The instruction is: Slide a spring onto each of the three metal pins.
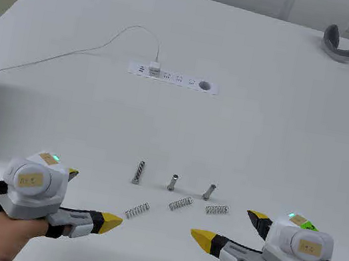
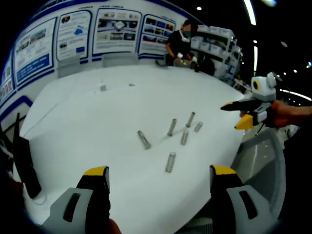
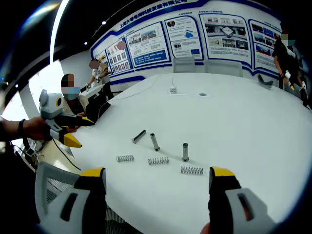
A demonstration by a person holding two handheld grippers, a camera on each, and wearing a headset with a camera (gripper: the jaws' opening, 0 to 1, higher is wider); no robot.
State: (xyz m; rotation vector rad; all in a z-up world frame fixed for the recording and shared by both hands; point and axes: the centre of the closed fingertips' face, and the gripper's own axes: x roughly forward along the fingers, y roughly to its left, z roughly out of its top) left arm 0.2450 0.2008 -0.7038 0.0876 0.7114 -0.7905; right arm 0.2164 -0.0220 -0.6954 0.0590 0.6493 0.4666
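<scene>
With fingers wide open and empty, the left gripper (image 1: 92, 197) sits nearest the leftmost spring (image 1: 137, 210), lying slanted on the surface (image 1: 261, 139) just right of its tip, below the pins (image 1: 172, 182); the right gripper (image 1: 230, 226) is likewise open.

A lab showroom: wall posters (image 3: 185, 36) behind a large white table (image 3: 234, 122).
</scene>
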